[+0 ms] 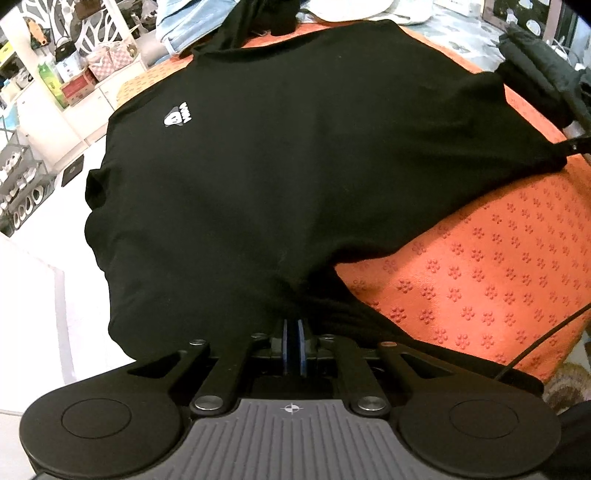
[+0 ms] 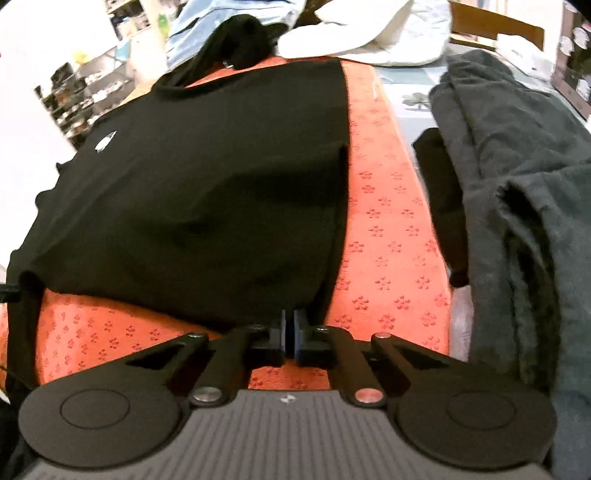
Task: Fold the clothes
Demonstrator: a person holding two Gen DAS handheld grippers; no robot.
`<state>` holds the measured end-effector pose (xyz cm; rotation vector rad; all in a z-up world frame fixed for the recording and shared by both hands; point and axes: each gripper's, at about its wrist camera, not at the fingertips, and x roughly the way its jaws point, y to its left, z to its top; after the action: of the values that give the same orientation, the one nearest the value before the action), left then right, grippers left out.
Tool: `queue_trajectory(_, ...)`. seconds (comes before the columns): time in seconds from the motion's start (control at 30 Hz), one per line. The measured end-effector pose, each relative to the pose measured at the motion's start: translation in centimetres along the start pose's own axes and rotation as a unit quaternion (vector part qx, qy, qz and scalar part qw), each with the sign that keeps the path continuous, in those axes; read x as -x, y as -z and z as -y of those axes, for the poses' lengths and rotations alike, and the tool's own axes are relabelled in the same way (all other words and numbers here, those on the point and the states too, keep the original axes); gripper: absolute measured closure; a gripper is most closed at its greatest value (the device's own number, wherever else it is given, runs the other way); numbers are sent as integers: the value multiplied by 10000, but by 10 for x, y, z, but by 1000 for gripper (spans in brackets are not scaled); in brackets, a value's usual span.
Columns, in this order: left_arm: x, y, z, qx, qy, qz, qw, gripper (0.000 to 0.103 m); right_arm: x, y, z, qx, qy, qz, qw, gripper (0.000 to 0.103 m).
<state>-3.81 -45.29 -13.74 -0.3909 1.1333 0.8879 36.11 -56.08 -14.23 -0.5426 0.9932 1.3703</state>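
A black T-shirt (image 1: 295, 166) with a small white chest logo (image 1: 178, 117) lies spread on an orange flower-patterned mat (image 1: 498, 266). Its near hem bunches into my left gripper (image 1: 293, 326), which is shut on the fabric at the shirt's near left corner. In the right wrist view the same T-shirt (image 2: 203, 184) runs down to my right gripper (image 2: 290, 323), shut on the near right corner of the hem. Between the two grips the hem is lifted slightly off the mat (image 2: 384, 229). The right gripper also shows at the right edge of the left wrist view, its state unclear there.
A dark grey garment pile (image 2: 517, 192) lies right of the mat. At the far end sit a white garment (image 2: 369, 33), light blue denim (image 2: 221, 22) and another black garment (image 2: 240, 33). Shelves with shoes (image 1: 22, 192) and white floor (image 1: 44, 295) lie to the left.
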Motion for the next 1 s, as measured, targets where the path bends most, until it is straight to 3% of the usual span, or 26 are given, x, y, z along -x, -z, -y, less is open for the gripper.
queue_trajectory(0.2,1,12,-6,190,71,-37,9998,94,1,18,-1,-11,195,-67,9998,98)
queue_trajectory(0.33,12,22,-13,280,165,154,9994,93,2,23,-5,48,382,35,9993,97)
queue_trajectory(0.57,35,41,-42,469,234,537,9972,92,29,35,-25,141,751,398,9963,78)
queue_trajectory(0.77,34,50,-75,240,420,699,9964,85,59,57,-60,-8,725,662,9952,75)
queue_trajectory(1.0,33,60,-105,-666,879,949,9894,74,77,102,-145,-50,482,752,9960,74)
